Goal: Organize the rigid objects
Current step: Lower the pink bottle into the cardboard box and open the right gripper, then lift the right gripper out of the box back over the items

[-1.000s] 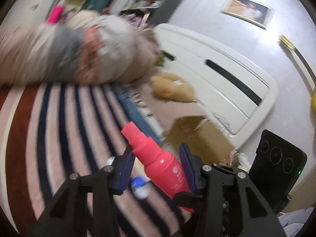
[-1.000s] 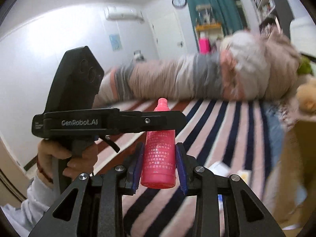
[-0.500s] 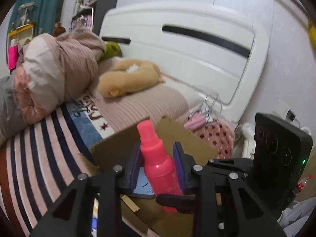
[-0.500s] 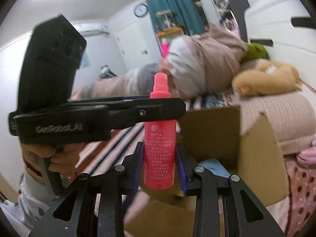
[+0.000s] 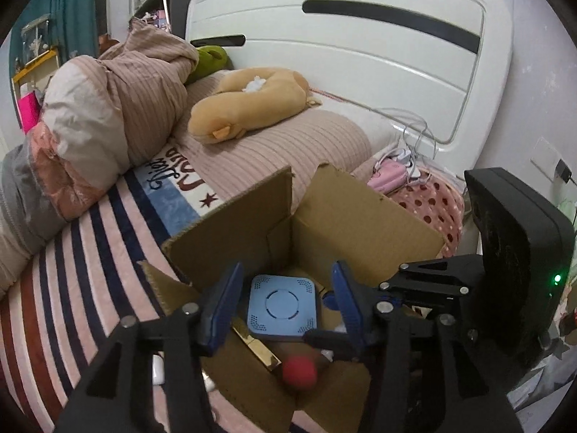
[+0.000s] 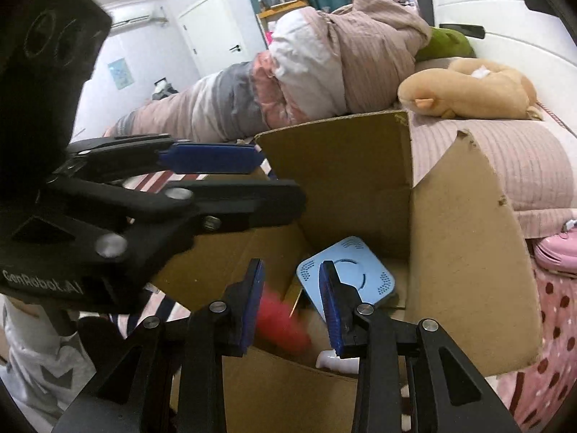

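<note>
An open cardboard box (image 5: 342,216) (image 6: 461,252) stands on the bed. Inside lie a flat blue square device (image 5: 283,303) (image 6: 360,274), a gold bar (image 5: 256,346) and a white bottle top (image 6: 331,362). The pink spray bottle (image 5: 299,371) (image 6: 281,321) is a blurred, tilted shape low in the box, dropping below both grippers. My left gripper (image 5: 285,278) (image 6: 281,180) hovers over the box with its jaws opening and nothing between them. My right gripper (image 6: 290,267) also hangs over the box, open. Its pads stand a bottle's width apart, and the bottle is slipping out beneath them.
A tan plush toy (image 5: 249,104) and a rolled quilt (image 5: 108,108) lie beyond the box on the bed, before the white headboard (image 5: 360,36). A striped blanket (image 5: 72,270) spreads to the left. Pink spotted fabric (image 5: 432,198) lies to the right.
Both grippers swung from the striped blanket to above the box. Half a second ago both gripped the upright pink bottle. Now the left jaws have spread and the bottle has dropped into the box.
</note>
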{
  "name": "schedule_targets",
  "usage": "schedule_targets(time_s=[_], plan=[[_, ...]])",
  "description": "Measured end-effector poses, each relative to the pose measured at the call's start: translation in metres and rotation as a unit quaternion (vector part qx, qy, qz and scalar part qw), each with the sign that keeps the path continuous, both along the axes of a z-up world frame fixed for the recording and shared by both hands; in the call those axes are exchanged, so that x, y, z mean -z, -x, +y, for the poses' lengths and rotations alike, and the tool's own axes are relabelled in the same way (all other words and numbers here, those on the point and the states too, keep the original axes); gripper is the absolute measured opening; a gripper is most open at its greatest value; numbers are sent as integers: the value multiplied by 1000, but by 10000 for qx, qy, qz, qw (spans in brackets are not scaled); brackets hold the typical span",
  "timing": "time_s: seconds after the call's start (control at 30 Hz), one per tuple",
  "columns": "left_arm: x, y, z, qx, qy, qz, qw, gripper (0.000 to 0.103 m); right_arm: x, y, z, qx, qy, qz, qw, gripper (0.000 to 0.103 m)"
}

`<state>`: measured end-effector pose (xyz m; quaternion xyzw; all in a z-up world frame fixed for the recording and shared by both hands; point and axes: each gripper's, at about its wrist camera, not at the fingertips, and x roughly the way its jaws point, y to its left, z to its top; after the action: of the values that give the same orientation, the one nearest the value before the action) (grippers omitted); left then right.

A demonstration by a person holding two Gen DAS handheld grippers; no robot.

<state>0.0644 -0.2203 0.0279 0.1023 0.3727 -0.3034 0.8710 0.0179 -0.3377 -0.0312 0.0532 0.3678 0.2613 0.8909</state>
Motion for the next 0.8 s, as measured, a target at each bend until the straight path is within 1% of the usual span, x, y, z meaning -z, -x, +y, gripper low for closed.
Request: schedule_targets(time_s=[0.07, 0.13, 0.23, 0.33, 0.4, 0.5, 0.57, 0.7, 0.8], plan=[[-8, 4, 8, -68, 119, -104, 9999, 57, -6, 5, 0, 41, -39, -50, 10000, 38], [-22, 13, 24, -218, 253, -269, 9991, 60, -13, 10, 2, 29, -89, -137, 9999, 49], [-38, 25, 52, -465, 303, -493, 9972, 65, -26, 22, 13, -38, -58, -331, 9994, 58], [-48, 38, 86, -778, 351, -665, 9941, 67, -42, 36, 30, -101, -15, -599, 9982, 63], [-51, 43, 107, -943, 400, -698, 9923, 68, -52, 44, 43, -162, 20, -772, 9969, 66], [-51, 53, 148, -1277, 387, -769, 9881, 69, -65, 56, 67, -278, 88, -1010, 9945, 66], [-45, 58, 175, -1484, 343, -770, 9853, 70, -70, 63, 88, -449, 99, -1117, 9927, 66], [-25, 58, 217, -1786, 322, -614, 9815, 70, -67, 68, 129, -864, 93, -1001, 9912, 66], [-3, 54, 242, -1925, 356, -460, 9796, 70, -53, 67, 163, -1130, 165, -799, 9902, 66]])
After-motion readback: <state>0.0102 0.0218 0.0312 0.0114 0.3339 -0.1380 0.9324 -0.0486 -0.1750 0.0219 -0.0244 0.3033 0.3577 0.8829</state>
